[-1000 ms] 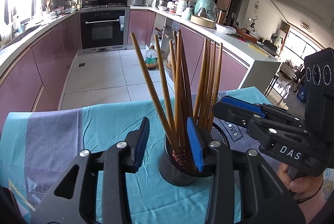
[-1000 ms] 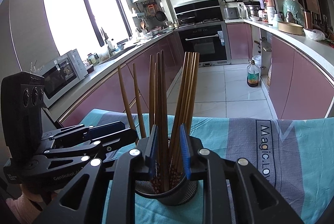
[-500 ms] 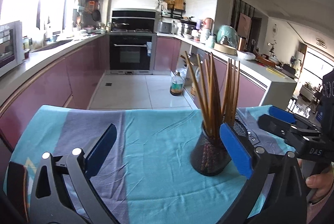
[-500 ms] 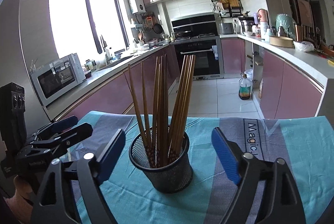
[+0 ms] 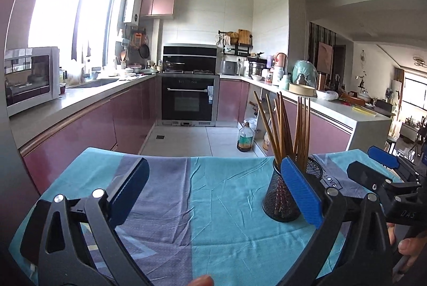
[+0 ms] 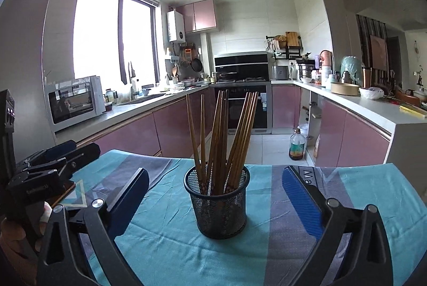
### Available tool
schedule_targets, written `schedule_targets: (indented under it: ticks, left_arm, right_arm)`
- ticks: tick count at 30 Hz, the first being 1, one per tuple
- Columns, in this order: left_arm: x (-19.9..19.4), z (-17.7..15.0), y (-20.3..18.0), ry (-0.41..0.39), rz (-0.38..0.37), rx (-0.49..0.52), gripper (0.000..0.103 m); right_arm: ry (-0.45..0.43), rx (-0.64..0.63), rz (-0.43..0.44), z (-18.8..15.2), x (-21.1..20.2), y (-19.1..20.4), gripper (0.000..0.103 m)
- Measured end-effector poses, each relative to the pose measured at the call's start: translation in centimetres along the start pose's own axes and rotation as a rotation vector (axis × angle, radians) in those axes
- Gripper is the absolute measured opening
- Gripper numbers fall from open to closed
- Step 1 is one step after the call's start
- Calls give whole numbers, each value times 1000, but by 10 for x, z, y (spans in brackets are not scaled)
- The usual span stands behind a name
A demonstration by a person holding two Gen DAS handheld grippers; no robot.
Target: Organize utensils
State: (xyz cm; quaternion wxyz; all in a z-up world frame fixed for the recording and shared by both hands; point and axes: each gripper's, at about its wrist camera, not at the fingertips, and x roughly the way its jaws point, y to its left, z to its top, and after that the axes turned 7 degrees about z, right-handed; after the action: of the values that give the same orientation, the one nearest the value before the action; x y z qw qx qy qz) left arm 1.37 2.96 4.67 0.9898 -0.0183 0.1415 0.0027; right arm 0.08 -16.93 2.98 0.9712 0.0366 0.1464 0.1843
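Left wrist view puts the left gripper over bare teal tablecloth, its blue pads spread wide with nothing between them — the black mesh cup of chopsticks stands off to its right, partly behind the right-hand pad. Right wrist view sets the right gripper square on that cup, jaws opening with the cup in the gap, untouched. Sticks stand near upright, fanned. By my reading the right hand is nearer and better lined up.
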Motion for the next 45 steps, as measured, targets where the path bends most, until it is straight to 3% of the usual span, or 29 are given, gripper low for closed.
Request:
schedule_targets:
  ticks: [9,26,45]
  left_arm:
    - [-19,-8,8,-34,21,-39,97]
    - [-33,-13,5,-56,42,-33,97]
    - [-34,-16,4,-39,41,-35,97]
  right_arm:
    - [-76,14,-67,-7,-22,5,96]
    - [-122,-14,-137,-12,-40,14,96]
    - [-136,-44,-153,-11,-45,25,96]
